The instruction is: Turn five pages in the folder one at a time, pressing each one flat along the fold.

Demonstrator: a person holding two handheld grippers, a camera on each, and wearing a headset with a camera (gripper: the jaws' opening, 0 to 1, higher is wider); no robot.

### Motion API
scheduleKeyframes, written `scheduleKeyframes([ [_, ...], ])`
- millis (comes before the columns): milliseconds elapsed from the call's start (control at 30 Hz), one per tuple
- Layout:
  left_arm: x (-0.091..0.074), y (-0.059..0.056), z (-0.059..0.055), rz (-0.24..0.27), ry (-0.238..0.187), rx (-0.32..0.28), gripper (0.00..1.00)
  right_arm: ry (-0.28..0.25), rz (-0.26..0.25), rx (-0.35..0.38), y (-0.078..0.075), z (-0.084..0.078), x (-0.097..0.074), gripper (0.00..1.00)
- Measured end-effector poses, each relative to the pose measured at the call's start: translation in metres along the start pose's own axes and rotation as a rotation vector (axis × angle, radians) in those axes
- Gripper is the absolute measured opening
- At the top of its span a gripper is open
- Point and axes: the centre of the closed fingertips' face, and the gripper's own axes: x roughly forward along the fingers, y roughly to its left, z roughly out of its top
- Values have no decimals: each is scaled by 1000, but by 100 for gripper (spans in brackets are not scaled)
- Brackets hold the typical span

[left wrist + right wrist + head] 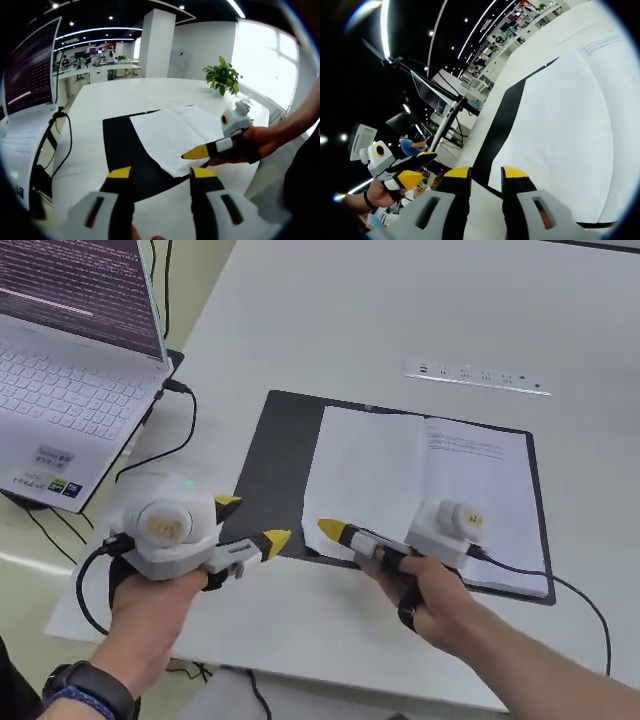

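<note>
A black folder [270, 470] lies open on the white table. One white page [360, 475] rests across its left half, and a printed page [478, 495] covers the right half. My right gripper [333, 530] hovers at the white page's near left corner; its jaws stand a narrow gap apart with nothing between them [486, 173]. My left gripper [252, 521] is held just left of the folder's near corner, open and empty [161, 172]. In the left gripper view the right gripper [195, 152] points at the page [170, 132]. The right gripper view shows the folder [502, 125] and page [560, 125] ahead.
An open laptop [70, 350] sits at the far left with a black cable [175, 440] running toward the folder. A socket strip [477, 375] is set into the table beyond the folder. A potted plant [223, 77] stands at the table's far end.
</note>
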Motion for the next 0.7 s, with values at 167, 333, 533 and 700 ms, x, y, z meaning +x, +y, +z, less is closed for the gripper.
scheduleKeyframes([
  [167,16,-3,0,-14,4,-16,31,-38,-31,1,-10,7,-26,17],
  [333,35,-15,-5,-48,36,-7,23,-57,-64,3,-20,10,-47,16],
  [533,62,-12,-26,-53,113,25,14,-94,-97,17,-25,10,-67,15],
  [700,74,-21,-35,-78,135,-11,9,-86,-117,45,-34,-2,-75,12],
])
